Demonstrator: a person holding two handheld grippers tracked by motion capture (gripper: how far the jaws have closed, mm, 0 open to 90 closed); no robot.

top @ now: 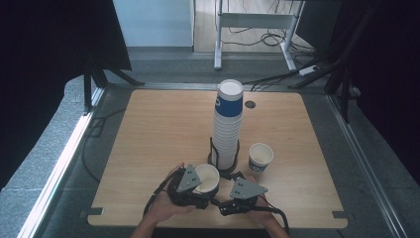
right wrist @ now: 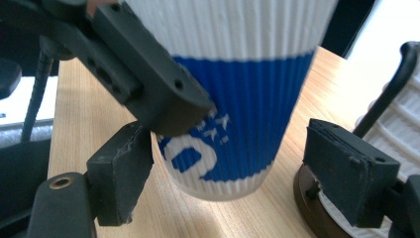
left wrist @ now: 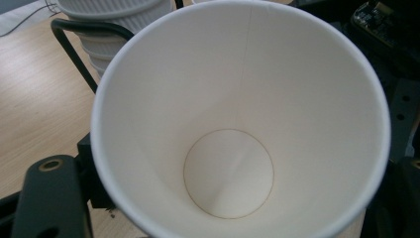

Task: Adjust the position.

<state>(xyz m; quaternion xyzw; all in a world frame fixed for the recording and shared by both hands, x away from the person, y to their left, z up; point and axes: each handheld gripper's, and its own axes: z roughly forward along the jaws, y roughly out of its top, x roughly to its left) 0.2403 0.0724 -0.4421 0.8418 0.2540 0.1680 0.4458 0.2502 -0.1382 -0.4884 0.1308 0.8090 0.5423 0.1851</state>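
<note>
Ribbed blue-and-white paper cup — clamped in left gripper; right gripper jaws apart around its tapered base.

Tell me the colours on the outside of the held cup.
White ribbed paper cup with a blue band; best in the right gripper view.

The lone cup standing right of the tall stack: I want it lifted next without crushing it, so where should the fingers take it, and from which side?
Grip the lone cup across its ribbed wall, just under the rolled rim, coming level from the near right. It stands upright and open-mouthed, and the stack crowds its left.
</note>
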